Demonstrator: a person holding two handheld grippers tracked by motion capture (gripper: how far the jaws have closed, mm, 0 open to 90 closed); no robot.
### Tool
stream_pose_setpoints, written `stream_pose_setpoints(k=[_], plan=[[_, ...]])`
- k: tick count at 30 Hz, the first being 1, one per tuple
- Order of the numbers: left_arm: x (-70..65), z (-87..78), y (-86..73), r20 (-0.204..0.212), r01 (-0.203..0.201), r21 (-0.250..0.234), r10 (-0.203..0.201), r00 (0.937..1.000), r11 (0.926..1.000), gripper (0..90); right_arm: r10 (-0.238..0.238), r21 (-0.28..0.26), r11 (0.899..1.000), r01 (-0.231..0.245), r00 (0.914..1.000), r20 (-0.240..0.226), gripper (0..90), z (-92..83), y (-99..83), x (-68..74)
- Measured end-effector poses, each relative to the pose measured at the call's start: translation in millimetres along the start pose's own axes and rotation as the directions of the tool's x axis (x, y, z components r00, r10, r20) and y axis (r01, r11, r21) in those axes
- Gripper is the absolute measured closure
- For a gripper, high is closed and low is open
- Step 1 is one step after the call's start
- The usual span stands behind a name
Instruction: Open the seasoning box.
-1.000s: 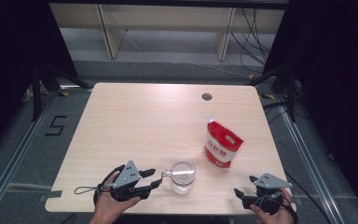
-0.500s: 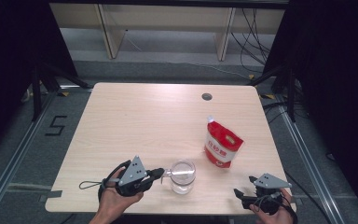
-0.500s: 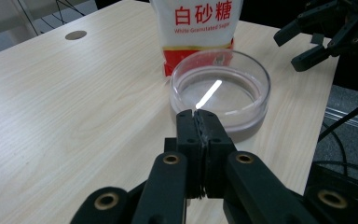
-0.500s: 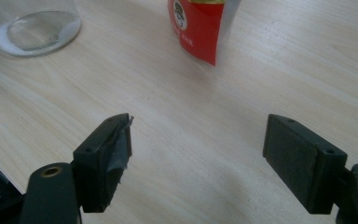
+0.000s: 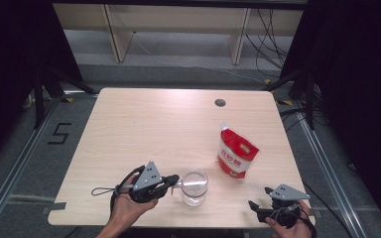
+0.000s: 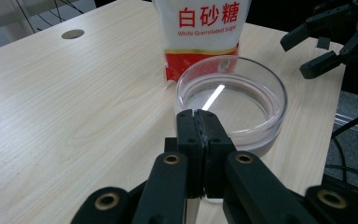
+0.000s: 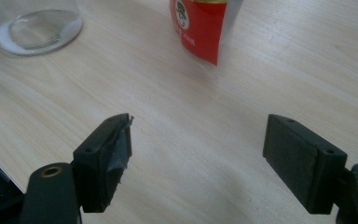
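Near the tabletop's [image 5: 144,124] front edge, your left gripper [image 5: 172,181] has just clamped onto a spoon handle [image 5: 179,184] in the glass jar [image 5: 194,187]; right gripper [image 5: 258,207] gapes. Yanking risks tipping it.

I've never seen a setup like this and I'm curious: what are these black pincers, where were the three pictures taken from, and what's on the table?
There is no robot here. A person holds a hand-operated claw in each hand. The high view looks down from above the person's side of the wooden table. The other two pictures come from small cameras riding on each claw, looking along its two black jaws.

An empty clear glass and a red pouch of white sugar stand on the table.

The left claw is shut, its tips at the near rim of the glass. I can't tell whether it pinches anything. The right claw is open and holds nothing.
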State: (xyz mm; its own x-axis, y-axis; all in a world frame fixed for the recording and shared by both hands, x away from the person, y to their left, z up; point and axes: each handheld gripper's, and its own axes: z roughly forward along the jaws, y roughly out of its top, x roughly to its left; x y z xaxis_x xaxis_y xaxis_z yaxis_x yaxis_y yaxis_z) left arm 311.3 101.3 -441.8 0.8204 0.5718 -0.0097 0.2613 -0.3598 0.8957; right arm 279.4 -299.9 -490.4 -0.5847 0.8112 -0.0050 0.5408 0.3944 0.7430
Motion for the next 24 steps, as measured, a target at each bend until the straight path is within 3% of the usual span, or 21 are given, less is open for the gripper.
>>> stream_pose_setpoints(k=[2, 4, 11, 13, 15, 23, 24], plan=[[-0.1, -0.8, -0.1, -0.007, -0.007, 0.004, 0.007, 0.9999, 1.0, 87.8, 0.009, 0.002, 1.0, -0.008, 0.9999, -0.006, 26.7, -0.3, 0.1, 1.4], [0.1, -0.9, -0.2, -0.004, -0.007, 0.004, 0.007, 1.0, 1.0, 87.4, -0.012, 0.001, 1.0, 0.012, 0.9998, -0.016, 27.0, 0.7, 0.4, 1.1], [-1.1, -1.1, -1.1, -0.001, -0.005, 0.002, 0.005, 1.0, 1.0, 87.4, -0.007, 0.003, 1.0, 0.007, 1.0, -0.002, 27.0, -0.3, 0.5, 2.5], [0.0, -1.4, -0.7, -0.002, -0.028, 0.003, 0.028, 0.9996, 0.9996, 87.3, -0.013, -0.017, 1.0, 0.013, 0.9999, 0.006, 26.0, -0.7, 0.7, 3.5], [-0.8, -1.2, -1.1, -0.006, -0.026, -0.002, 0.026, 0.9997, 0.9997, 87.4, 0.012, -0.035, 0.999, -0.012, 0.9999, -0.008, 24.8, -0.7, 2.3, 5.6], [-1.7, -1.3, -1.6, -0.01, -0.031, -0.004, 0.031, 0.9995, 0.9995, 87.5, -0.013, -0.062, 0.998, 0.012, 0.9998, -0.016, 23.4, -0.5, 4.4, 9.8], [-2.2, -1.3, -1.9, -0.012, -0.028, -0.006, 0.027, 0.9996, 0.9996, 87.6, 0.026, -0.053, 0.998, -0.027, 0.9995, -0.019, 23.8, -1.5, 4.2, 13.3]])
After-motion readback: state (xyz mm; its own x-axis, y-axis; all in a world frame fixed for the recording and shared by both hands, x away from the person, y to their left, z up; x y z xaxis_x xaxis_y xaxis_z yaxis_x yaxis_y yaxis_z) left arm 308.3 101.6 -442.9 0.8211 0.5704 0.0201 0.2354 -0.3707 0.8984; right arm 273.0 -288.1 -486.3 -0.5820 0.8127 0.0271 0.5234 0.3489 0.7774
